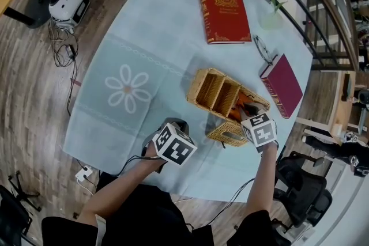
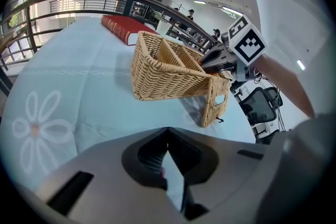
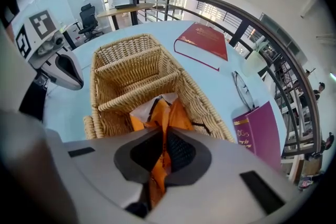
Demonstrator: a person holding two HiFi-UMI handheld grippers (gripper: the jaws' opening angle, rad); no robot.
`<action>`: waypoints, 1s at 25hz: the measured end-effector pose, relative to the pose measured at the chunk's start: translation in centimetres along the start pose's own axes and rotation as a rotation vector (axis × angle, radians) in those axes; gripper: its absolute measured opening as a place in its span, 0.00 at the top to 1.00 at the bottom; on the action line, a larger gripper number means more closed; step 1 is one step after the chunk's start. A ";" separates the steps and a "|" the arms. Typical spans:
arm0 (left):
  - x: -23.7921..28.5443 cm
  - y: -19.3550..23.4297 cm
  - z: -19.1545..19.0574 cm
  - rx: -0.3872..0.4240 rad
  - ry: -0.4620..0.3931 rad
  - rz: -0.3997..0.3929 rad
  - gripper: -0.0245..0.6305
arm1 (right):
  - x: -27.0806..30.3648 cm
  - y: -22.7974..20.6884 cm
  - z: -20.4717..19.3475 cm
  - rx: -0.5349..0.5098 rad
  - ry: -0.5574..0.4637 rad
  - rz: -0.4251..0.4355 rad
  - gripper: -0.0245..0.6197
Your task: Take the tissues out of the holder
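A wicker holder (image 1: pixel 210 86) with several compartments stands on the pale blue tablecloth (image 1: pixel 150 37). An orange tissue pack (image 3: pixel 165 115) sticks up from the holder's (image 3: pixel 126 68) nearest compartment. My right gripper (image 3: pixel 163 136) is shut on its top, with orange wrapper pinched between the jaws. In the head view that gripper (image 1: pixel 245 112) sits over the holder's right end, where orange (image 1: pixel 241 108) shows. My left gripper (image 1: pixel 177 124) rests on the cloth just left of the holder, apart from it. Its jaws (image 2: pixel 168 131) meet at the tips with no object between them, facing the holder (image 2: pixel 168 73).
A red book (image 1: pixel 223 8) lies at the table's far side and a maroon book (image 1: pixel 281 84) at the right edge. Glasses (image 1: pixel 262 48) lie between them, beside a clear vase (image 1: pixel 271 17). An office chair (image 1: pixel 302 187) stands below the near right corner.
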State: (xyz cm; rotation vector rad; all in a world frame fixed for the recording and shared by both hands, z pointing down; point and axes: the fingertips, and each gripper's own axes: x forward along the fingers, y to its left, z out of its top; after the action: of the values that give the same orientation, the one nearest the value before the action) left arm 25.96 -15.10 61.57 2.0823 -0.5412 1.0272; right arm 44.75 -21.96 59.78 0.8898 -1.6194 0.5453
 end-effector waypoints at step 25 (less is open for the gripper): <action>-1.7 0.0 -0.8 -0.020 -0.016 0.031 0.95 | -7.3 -0.5 0.4 -0.001 -0.082 -0.136 0.94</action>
State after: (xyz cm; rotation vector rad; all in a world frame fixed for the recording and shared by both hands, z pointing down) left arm 24.55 -14.40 60.53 2.0718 -0.5910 1.0200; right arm 45.36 -20.70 52.57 1.0248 -1.6187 0.4173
